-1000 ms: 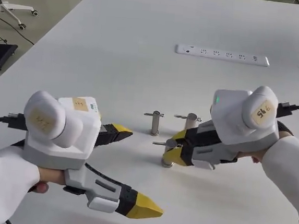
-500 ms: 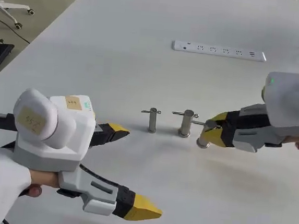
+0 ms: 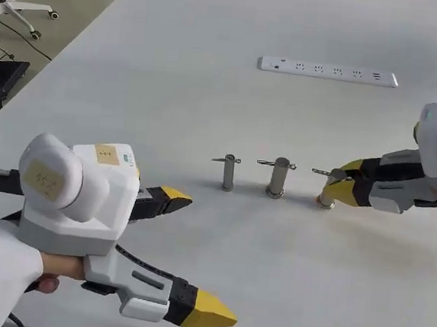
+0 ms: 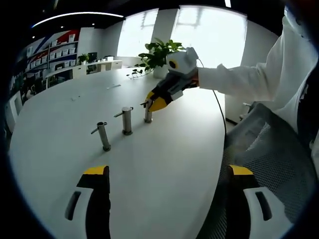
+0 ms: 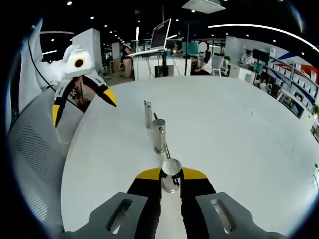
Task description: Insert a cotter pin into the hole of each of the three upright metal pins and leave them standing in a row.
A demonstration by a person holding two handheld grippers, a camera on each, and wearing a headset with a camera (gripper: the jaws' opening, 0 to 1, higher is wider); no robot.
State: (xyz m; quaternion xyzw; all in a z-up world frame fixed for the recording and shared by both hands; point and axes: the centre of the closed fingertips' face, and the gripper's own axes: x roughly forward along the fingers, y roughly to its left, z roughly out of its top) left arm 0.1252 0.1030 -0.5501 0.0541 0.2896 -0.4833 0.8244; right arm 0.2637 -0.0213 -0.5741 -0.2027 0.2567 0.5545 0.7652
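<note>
Three upright metal pins stand in a row on the white table (image 3: 178, 99), each with a cotter pin through its top: the left pin (image 3: 228, 173), the middle pin (image 3: 278, 178) and the right pin (image 3: 327, 194). My right gripper (image 3: 339, 189) is shut on the right pin (image 5: 171, 175), whose foot is at the table surface. Beyond it in the right gripper view the middle pin (image 5: 159, 134) and the far pin (image 5: 148, 113) line up. My left gripper (image 3: 202, 258) hovers open near the front left, empty, with the row (image 4: 127, 121) ahead of it.
A white power strip (image 3: 328, 70) lies at the back of the table. The table's left edge runs diagonally, with an office chair (image 3: 14, 4) on the floor beyond. A potted plant (image 4: 159, 52) stands at the table's far end.
My right gripper carried the third pin from in front of the other two out to the right end of the row. The left gripper stayed put and open.
</note>
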